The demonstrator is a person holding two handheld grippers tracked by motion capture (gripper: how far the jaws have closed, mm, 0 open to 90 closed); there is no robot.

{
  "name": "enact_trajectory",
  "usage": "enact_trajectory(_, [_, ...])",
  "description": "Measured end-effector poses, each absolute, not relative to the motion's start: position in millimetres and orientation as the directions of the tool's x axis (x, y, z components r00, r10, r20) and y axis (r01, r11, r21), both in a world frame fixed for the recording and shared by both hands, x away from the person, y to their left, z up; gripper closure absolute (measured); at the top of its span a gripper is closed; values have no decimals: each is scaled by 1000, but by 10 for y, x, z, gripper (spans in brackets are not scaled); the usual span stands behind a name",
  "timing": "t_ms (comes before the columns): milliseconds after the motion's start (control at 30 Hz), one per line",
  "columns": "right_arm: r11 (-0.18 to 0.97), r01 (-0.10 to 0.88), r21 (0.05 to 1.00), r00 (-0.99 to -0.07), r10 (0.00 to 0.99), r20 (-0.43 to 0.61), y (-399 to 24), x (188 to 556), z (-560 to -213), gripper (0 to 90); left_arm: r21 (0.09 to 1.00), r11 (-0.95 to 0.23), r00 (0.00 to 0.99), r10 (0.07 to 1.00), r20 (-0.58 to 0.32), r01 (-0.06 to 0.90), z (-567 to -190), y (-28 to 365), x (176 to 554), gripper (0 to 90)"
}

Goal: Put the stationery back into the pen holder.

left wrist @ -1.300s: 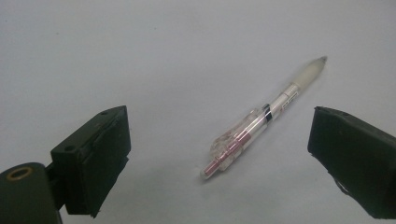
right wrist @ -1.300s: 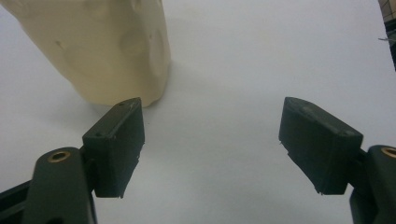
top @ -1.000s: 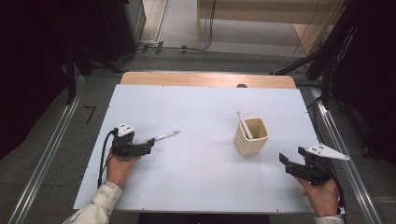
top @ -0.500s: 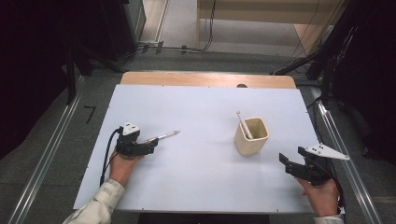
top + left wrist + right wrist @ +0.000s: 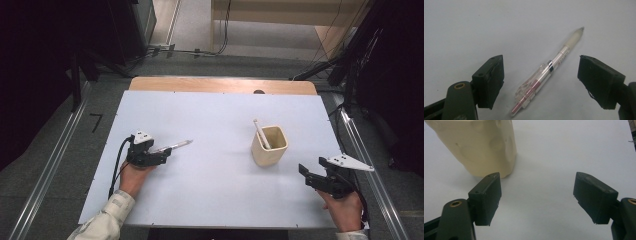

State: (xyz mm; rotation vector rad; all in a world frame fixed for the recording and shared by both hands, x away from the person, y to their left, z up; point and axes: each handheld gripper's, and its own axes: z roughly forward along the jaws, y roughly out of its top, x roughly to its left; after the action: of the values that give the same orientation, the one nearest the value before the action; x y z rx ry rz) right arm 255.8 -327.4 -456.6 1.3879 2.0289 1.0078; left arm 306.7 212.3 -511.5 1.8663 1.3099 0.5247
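My left tool (image 5: 161, 156) sits low over the white tabletop (image 5: 215, 125) near its left edge, and the pen (image 5: 548, 71) lies flat between its jaws — not gripped. In the left gripper view both black pads stand clear of the barrel on either side, with bare tabletop showing in each gap. The jaws have just been closing in around it, yet they are released for now, touching nothing. The pen is a clear one with a reddish inner tube and a pale rubbery grip near its tip; the tip points away from my hand, toward the middle of the tabletop, and the clip end lies nearest the tool's body.

My right tool (image 5: 312, 176) rests near the right front corner, well apart from the pen. Its jaws gape wide with nothing between them. Just ahead of it and a little to the left stands the cream cup (image 5: 269, 146), upright, with a white stick (image 5: 261, 133) leaning inside it. In the right gripper view the cup's dimpled wall rises beyond my left jaw — near, not touching.
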Motion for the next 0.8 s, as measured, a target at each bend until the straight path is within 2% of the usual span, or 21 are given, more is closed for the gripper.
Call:
enact_trajectory(433, [215,576,789,-371,929,18,-3270,2559,-4566,210,784,-205,424,902,-82,586,-5065,1985,3169,285])
enact_trajectory(800, [218,574,790,-374,927,16,-3274,2560,-4570,215,779,-234,451,890,-69,582,-5075,1938,3214,413])
